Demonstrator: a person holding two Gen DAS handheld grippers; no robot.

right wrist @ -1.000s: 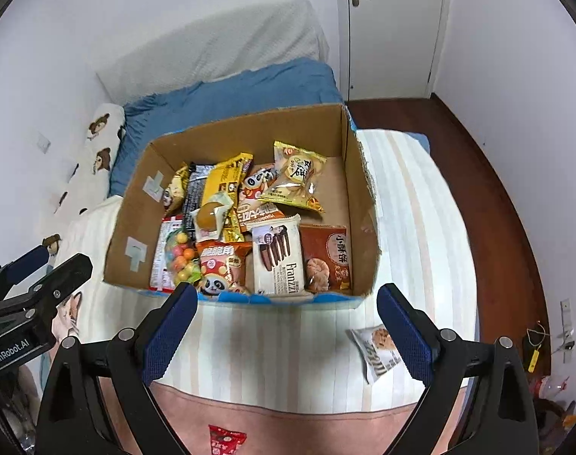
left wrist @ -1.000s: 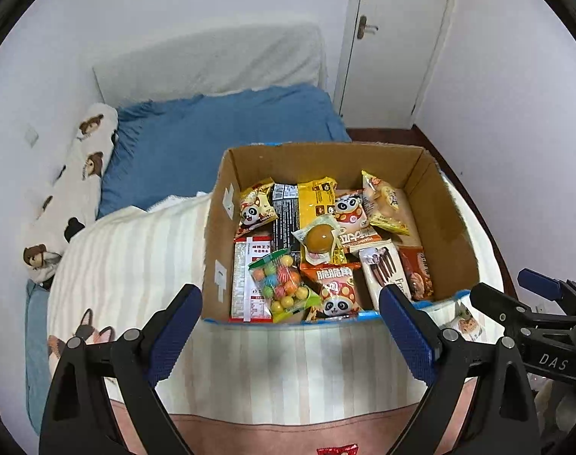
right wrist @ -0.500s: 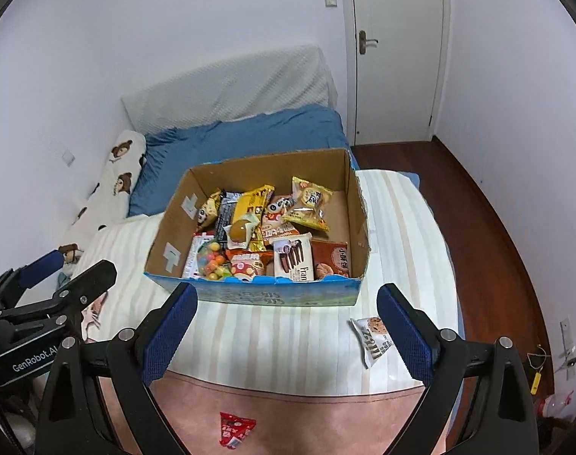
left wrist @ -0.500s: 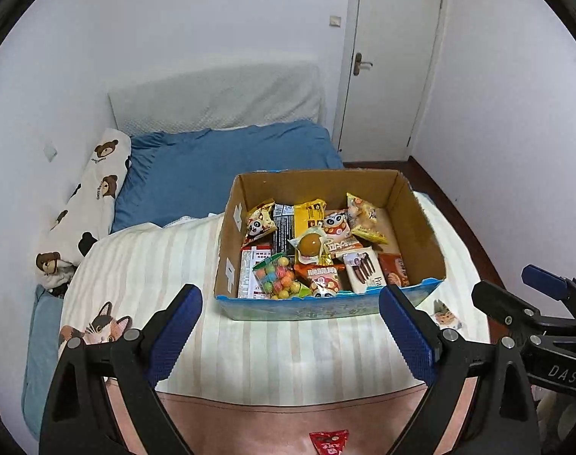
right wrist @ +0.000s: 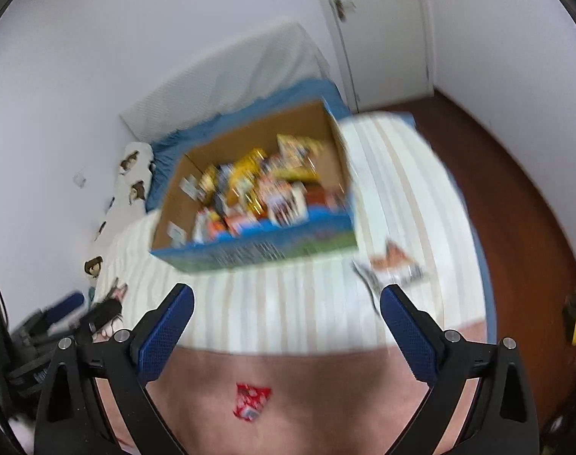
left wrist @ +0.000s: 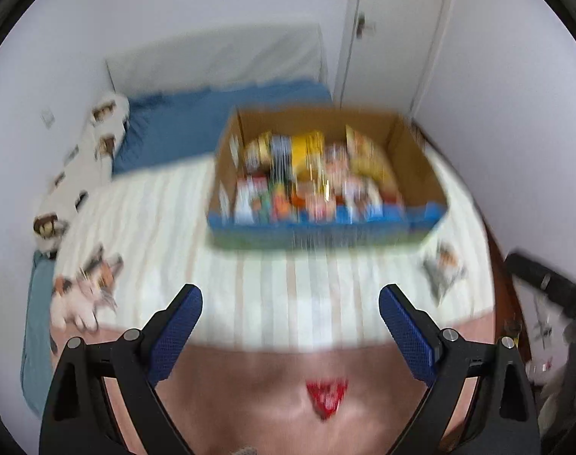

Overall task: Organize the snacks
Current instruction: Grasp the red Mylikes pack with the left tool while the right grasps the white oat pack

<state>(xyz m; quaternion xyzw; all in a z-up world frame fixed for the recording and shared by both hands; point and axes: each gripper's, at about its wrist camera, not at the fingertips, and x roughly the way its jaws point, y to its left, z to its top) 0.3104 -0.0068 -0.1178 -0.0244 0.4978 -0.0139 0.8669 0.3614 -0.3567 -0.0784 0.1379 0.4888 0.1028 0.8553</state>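
A cardboard box [left wrist: 413,151] [right wrist: 181,201] full of several snack packets stands on the striped blanket of a bed. A small red packet [left wrist: 326,398] [right wrist: 252,404] lies on the pink sheet near the bed's front edge, below and between the fingers in both views. A white cookie packet [left wrist: 443,265] [right wrist: 390,265] lies on the blanket right of the box. My left gripper [left wrist: 290,305] is open and empty. My right gripper [right wrist: 286,303] has its jaws opening, nothing between them. Both views are blurred by motion.
Blue bedding [left wrist: 212,113] and a bear-print pillow [left wrist: 94,140] lie behind and left of the box. A cat-print patch [left wrist: 87,288] shows at the blanket's left. White walls and a door [left wrist: 398,19] close the room; wooden floor [right wrist: 515,189] runs right of the bed.
Both grippers have pulled back from the box, which looks smaller and farther. The red packet now sits higher between the fingers. The right view has rolled, tilting the box.
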